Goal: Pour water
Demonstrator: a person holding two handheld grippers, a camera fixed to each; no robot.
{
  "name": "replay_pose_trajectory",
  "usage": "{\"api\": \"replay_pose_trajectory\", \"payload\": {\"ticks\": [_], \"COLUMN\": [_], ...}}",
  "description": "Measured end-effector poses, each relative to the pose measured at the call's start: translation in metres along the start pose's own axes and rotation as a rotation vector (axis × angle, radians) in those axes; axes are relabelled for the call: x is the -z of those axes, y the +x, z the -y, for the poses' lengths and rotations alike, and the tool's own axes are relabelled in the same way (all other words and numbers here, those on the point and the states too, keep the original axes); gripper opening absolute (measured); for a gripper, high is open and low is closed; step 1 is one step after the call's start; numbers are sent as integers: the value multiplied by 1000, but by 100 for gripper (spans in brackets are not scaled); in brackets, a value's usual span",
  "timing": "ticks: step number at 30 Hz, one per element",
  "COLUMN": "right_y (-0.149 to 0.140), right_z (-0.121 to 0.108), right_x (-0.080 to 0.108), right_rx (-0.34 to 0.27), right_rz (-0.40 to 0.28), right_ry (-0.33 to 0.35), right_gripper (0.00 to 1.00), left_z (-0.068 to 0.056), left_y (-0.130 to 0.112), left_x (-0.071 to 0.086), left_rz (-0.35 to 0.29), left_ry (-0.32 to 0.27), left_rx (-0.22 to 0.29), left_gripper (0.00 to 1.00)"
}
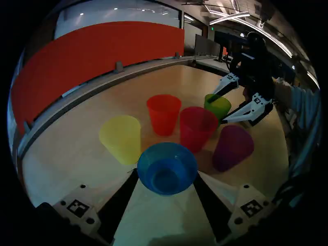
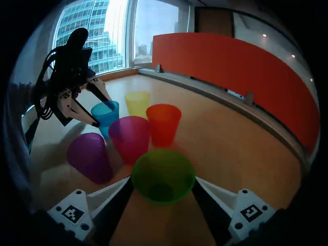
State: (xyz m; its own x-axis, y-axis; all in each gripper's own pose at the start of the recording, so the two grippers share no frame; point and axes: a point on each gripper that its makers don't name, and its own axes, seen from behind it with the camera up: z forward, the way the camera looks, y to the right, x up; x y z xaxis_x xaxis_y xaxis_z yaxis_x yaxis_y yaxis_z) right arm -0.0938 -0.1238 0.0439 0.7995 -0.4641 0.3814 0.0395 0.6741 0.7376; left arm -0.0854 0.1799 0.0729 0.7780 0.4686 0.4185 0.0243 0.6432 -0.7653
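Several plastic cups stand clustered on a wooden table point(image 1: 82, 164). My left gripper point(image 1: 166, 177) is shut on a blue cup point(image 1: 167, 162), one finger pressing each side. Beyond it stand a yellow cup point(image 1: 121, 138), an orange cup point(image 1: 164, 114), a red cup point(image 1: 197, 128) and a purple cup point(image 1: 232, 146). At the far side my right gripper point(image 1: 218, 109) is shut on a green cup point(image 1: 219, 104). In the right gripper view, the green cup point(image 2: 162, 174) sits between the right gripper's point(image 2: 163, 182) fingers, and the left gripper point(image 2: 103, 112) straddles the blue cup point(image 2: 105, 117). I cannot tell whether any cup holds water.
A long red partition point(image 1: 94, 57) runs behind a raised grey ledge along the table's edge. Large windows point(image 2: 102, 33) stand beyond the table end. A person's sleeve point(image 1: 301, 102) is behind the right gripper. Bare wood lies around the cup cluster.
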Motion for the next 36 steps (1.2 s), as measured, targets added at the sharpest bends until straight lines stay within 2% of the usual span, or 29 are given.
{"api": "replay_pose_trajectory", "payload": {"ticks": [3,11,16,26,36], "right_y": [0,0,-2,2,25], "right_z": [0,1,2,8,4], "right_x": [0,-2,-4,1,16], "right_rx": [1,3,8,16,13], "right_rz": [0,-2,-1,-21,-76], "right_ry": [-3,0,0,2,-26], "right_gripper": [99,99,90,89,89], "left_z": [-2,-3,-3,-5,-6], "left_y": [0,2,3,3,21], "left_x": [-2,-1,0,4,26], "left_rz": [1,-3,-7,-23,-102], "left_ry": [-7,-16,-13,-11,7], "left_rx": [2,12,9,19,34], "left_gripper": [89,87,87,86,86]}}
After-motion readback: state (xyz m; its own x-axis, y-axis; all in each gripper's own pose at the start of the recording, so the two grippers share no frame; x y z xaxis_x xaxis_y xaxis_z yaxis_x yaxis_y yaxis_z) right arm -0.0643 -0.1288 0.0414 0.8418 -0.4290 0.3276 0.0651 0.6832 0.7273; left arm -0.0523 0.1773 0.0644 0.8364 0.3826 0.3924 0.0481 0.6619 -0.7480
